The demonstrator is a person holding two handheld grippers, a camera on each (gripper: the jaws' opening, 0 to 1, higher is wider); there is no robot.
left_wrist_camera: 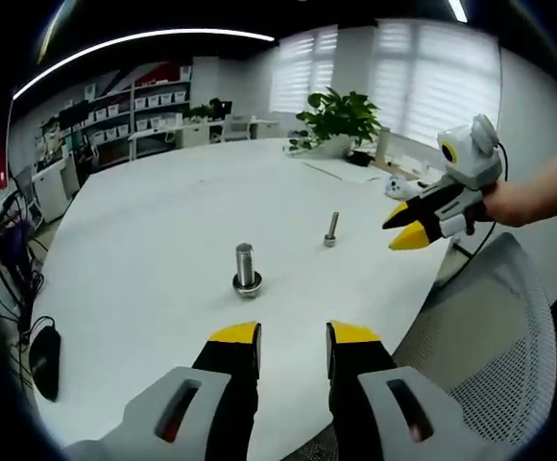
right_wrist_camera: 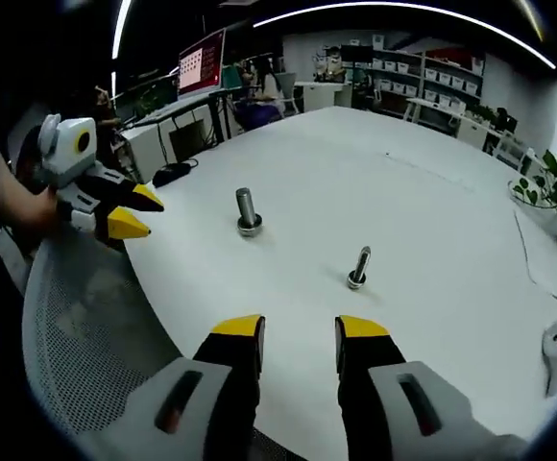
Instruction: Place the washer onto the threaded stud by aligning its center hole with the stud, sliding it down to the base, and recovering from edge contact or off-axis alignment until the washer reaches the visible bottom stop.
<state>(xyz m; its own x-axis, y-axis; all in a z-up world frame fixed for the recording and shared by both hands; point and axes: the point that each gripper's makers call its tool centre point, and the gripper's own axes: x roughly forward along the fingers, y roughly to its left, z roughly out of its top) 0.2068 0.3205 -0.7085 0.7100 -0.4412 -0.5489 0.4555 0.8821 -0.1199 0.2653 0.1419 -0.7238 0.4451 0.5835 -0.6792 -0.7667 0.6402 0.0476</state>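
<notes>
We note the table (left_wrist_camera: 163, 240) as a smooth white top with a low matt sheen, softly catching the ceiling lights. The larger stud (left_wrist_camera: 246, 267) looks like bare grey metal, satin rather than polished, its washer (left_wrist_camera: 247, 283) a duller steel ring at the base. The smaller bolt (left_wrist_camera: 331, 230) reads as the same greyish metal; thread detail is too small to tell. The left gripper (left_wrist_camera: 293, 348) and right gripper (right_wrist_camera: 300, 343) have yellow, rubbery-looking matt tips on black jaws, with smooth light grey plastic housings. The chair back (left_wrist_camera: 509, 327) is pale woven mesh, rough and open-textured. The plant (left_wrist_camera: 341, 117) shows slightly glossy green leaves.
</notes>
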